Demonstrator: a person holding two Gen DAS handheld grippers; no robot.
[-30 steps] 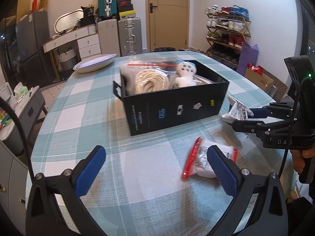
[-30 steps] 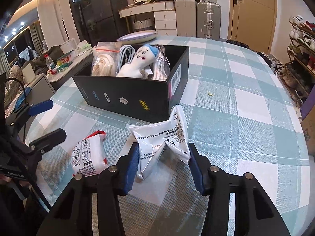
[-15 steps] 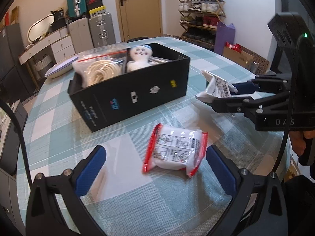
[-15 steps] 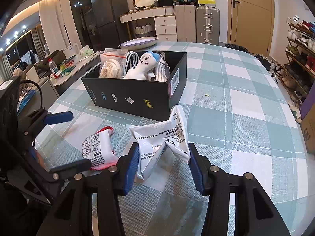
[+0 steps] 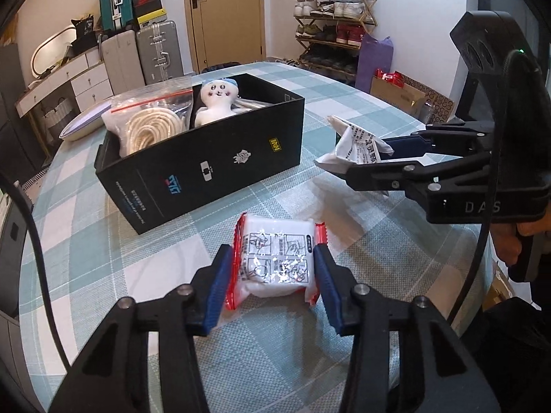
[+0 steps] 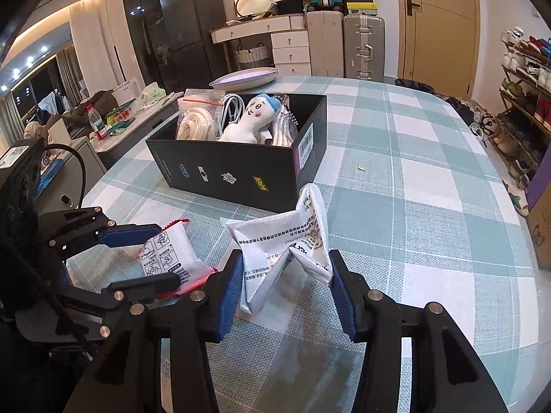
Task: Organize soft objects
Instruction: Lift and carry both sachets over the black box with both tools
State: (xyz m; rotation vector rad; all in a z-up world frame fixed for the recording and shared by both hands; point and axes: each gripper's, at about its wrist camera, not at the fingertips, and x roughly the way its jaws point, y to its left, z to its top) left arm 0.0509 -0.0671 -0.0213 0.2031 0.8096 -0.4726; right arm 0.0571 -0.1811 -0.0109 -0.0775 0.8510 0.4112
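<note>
My left gripper [image 5: 273, 284] is shut on a white packet with red edges [image 5: 275, 261], which rests on the checked tablecloth; it also shows in the right wrist view [image 6: 168, 253]. My right gripper [image 6: 286, 285] is shut on a crumpled white printed pouch [image 6: 286, 241] and holds it just above the table, to the right of the left gripper; the pouch also shows in the left wrist view [image 5: 354, 148]. A black open box [image 5: 206, 168] stands beyond both, holding a bagged rope coil [image 5: 151, 127], a white doll with a blue cap [image 5: 215, 103] and white cables [image 6: 230, 110].
An oval white dish [image 6: 244, 77] lies on the table behind the box. The table's edge [image 5: 27, 241] curves close on the left. Suitcases [image 5: 158, 55], drawers and a shoe rack [image 5: 330, 24] stand by the walls.
My left gripper moved forward over the red-edged packet and closed its fingers on it. My right gripper still holds the white pouch, slightly higher and nearer the box.
</note>
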